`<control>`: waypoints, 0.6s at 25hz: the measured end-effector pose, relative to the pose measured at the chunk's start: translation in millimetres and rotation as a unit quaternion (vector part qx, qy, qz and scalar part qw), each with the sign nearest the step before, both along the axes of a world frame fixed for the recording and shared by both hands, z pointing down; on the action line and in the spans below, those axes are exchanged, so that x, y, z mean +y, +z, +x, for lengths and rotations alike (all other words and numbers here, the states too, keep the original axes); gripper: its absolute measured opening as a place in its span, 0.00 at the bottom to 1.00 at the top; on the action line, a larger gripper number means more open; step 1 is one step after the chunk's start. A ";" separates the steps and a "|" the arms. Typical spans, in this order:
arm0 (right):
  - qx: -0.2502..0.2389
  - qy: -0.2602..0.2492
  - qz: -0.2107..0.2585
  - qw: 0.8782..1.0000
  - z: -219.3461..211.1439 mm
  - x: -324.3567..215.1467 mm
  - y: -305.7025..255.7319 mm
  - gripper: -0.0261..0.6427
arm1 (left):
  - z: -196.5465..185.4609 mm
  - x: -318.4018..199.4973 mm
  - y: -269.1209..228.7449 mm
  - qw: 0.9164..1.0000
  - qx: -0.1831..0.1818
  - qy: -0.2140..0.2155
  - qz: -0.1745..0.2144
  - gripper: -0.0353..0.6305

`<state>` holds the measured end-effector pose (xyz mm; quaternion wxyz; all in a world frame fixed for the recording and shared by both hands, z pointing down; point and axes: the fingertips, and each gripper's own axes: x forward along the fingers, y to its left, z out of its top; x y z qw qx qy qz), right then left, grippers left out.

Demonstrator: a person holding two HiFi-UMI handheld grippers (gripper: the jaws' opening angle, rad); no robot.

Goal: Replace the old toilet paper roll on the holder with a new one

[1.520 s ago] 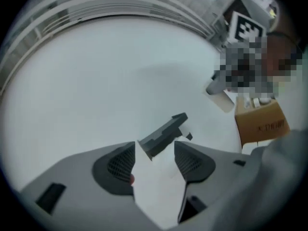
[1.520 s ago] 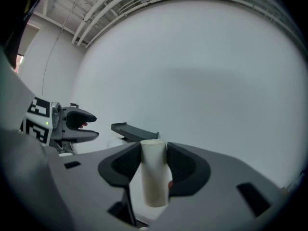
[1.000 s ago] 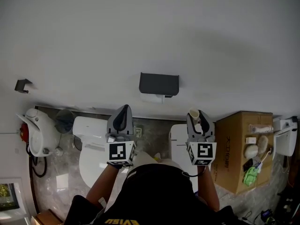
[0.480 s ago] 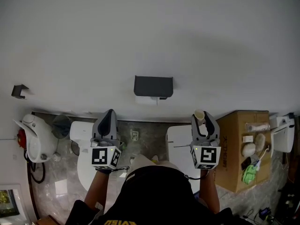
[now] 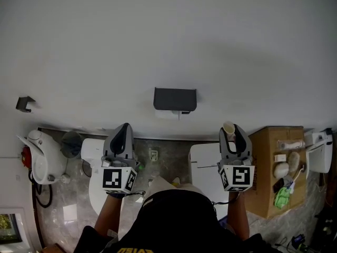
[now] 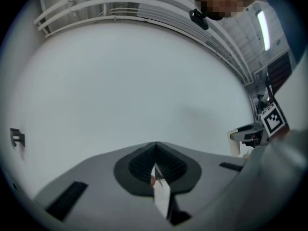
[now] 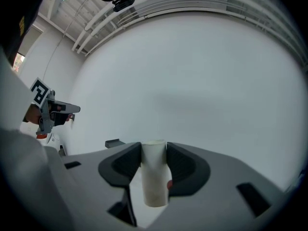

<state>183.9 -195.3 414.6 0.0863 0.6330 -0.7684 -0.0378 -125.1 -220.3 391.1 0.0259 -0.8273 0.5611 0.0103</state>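
A black toilet paper holder (image 5: pixel 175 99) hangs on the white wall, with a bit of white paper showing under it. My right gripper (image 5: pixel 234 128) is shut on an empty cardboard tube (image 5: pixel 228 128), held upright below and to the right of the holder. In the right gripper view the tube (image 7: pixel 154 172) stands between the pads of that gripper (image 7: pixel 154 147), and the holder (image 7: pixel 113 143) shows small at the left. My left gripper (image 5: pixel 125 126) is shut and holds nothing, below and left of the holder. Its jaws (image 6: pixel 155 144) meet at the tip and face bare wall.
Below the grippers stand a white toilet (image 5: pixel 97 167) and a white cistern lid (image 5: pixel 202 165). A cardboard box (image 5: pixel 266 162) with several small items sits at the right. A small bin (image 5: pixel 71 141) and a dark wall hook (image 5: pixel 25 103) are at the left.
The two grippers have moved apart: the left one has gone left, the right one slightly right. Both stay shut, and the tube is still in the right one.
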 end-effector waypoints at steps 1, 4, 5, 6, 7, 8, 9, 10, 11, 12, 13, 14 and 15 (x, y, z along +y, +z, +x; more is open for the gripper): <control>0.003 -0.001 0.001 1.000 0.0 0.4 0.0 0.28 | 0.0 1.1 0.4 1.000 -0.004 0.003 0.000 0.07; -0.003 -0.005 0.003 1.000 -5.0 -0.1 -3.6 0.28 | -0.4 2.7 -0.4 1.000 -0.002 0.010 0.000 0.07; -0.003 -0.007 0.003 1.000 -6.6 -0.4 -4.3 0.28 | -0.7 2.4 -0.7 1.000 -0.003 0.010 0.000 0.07; 0.001 -0.010 0.004 1.000 -7.5 -0.5 -4.3 0.28 | -1.0 2.0 -0.7 1.000 -0.003 0.010 -0.001 0.07; 0.005 -0.013 0.005 1.000 -8.1 -0.3 -4.4 0.28 | -1.2 1.7 -0.6 1.000 -0.004 0.010 -0.001 0.07; 0.008 -0.014 0.006 1.000 -8.6 0.1 -5.0 0.28 | -1.3 1.6 -0.4 1.000 -0.004 0.010 -0.002 0.07; 0.008 -0.014 0.006 1.000 -9.0 0.3 -5.9 0.28 | -1.3 1.5 -0.2 1.000 -0.004 0.010 -0.002 0.07; 0.008 -0.015 0.007 1.000 -9.5 0.3 -7.2 0.28 | -1.4 1.5 0.0 1.000 -0.004 0.010 -0.002 0.07; 0.005 -0.014 0.009 1.000 -10.0 -0.1 -8.6 0.28 | -1.5 1.4 0.3 1.000 -0.005 0.011 -0.002 0.07; 0.001 -0.014 0.010 1.000 -10.4 -0.5 -9.7 0.28 | -1.8 1.2 1.0 1.000 -0.006 0.011 -0.002 0.07; 0.000 -0.013 0.011 1.000 -10.2 -0.8 -9.9 0.28 | -1.7 0.8 1.6 1.000 -0.007 0.011 -0.003 0.07; 0.003 -0.013 0.010 1.000 -9.5 -0.9 -9.5 0.28 | -1.3 0.5 2.0 1.000 -0.011 0.011 -0.003 0.07; 0.004 -0.013 0.010 1.000 -8.8 -0.8 -9.3 0.28 | -0.3 0.4 2.0 1.000 -0.014 0.012 -0.002 0.07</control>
